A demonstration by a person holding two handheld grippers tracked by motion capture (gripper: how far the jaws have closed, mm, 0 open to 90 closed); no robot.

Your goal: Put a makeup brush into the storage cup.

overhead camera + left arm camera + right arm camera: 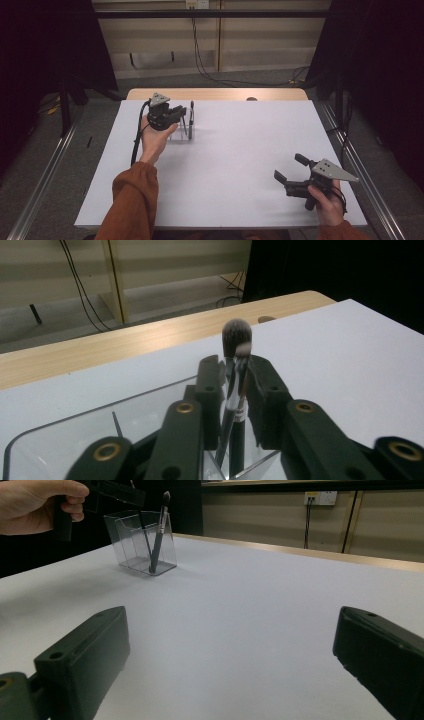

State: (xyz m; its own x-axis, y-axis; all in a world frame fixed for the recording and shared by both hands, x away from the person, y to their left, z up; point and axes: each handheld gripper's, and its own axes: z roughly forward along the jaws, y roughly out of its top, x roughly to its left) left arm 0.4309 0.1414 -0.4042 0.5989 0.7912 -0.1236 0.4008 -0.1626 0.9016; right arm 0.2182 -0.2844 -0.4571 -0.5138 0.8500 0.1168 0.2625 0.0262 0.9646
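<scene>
Makeup brush upright in clear holder

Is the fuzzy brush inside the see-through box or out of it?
Inside. The brush stands with its handle down in the clear box, leaning on a corner, bristles poking above the rim.

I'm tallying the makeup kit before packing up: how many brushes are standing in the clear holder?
2. Both stand in the clear plastic holder, between the left gripper jaws: a round-tipped brush and a thinner brush right beside it. More could be hidden behind the jaws.
</scene>
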